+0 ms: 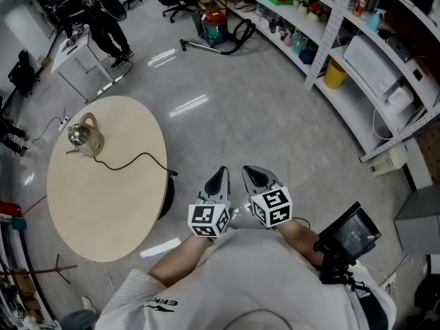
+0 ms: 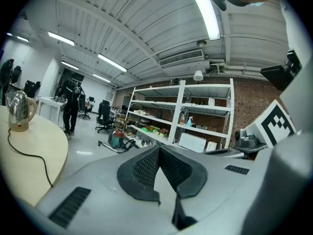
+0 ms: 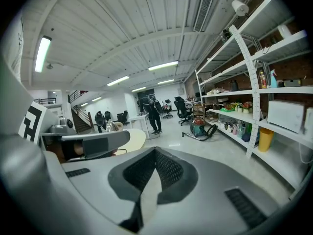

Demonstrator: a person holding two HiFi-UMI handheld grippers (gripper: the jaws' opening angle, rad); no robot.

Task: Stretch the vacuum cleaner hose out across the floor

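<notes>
A red and teal vacuum cleaner [image 1: 214, 25] stands far off on the floor by the shelves, its black hose [image 1: 242, 31] looped at its right and its wand [image 1: 201, 47] lying flat toward the left. It also shows small in the left gripper view as the vacuum cleaner [image 2: 117, 139] and in the right gripper view as the vacuum cleaner [image 3: 198, 127]. My left gripper [image 1: 219, 177] and right gripper [image 1: 252, 174] are held side by side close to my body, both shut and empty, pointing toward the vacuum across several metres of floor.
A round beige table [image 1: 103, 177] with a steel kettle [image 1: 82, 135] and its black cord stands at my left. White shelving [image 1: 385, 81] runs along the right, with a yellow bin [image 1: 335, 73] under it. A person in black [image 1: 110, 26] stands at the far left near desks and office chairs.
</notes>
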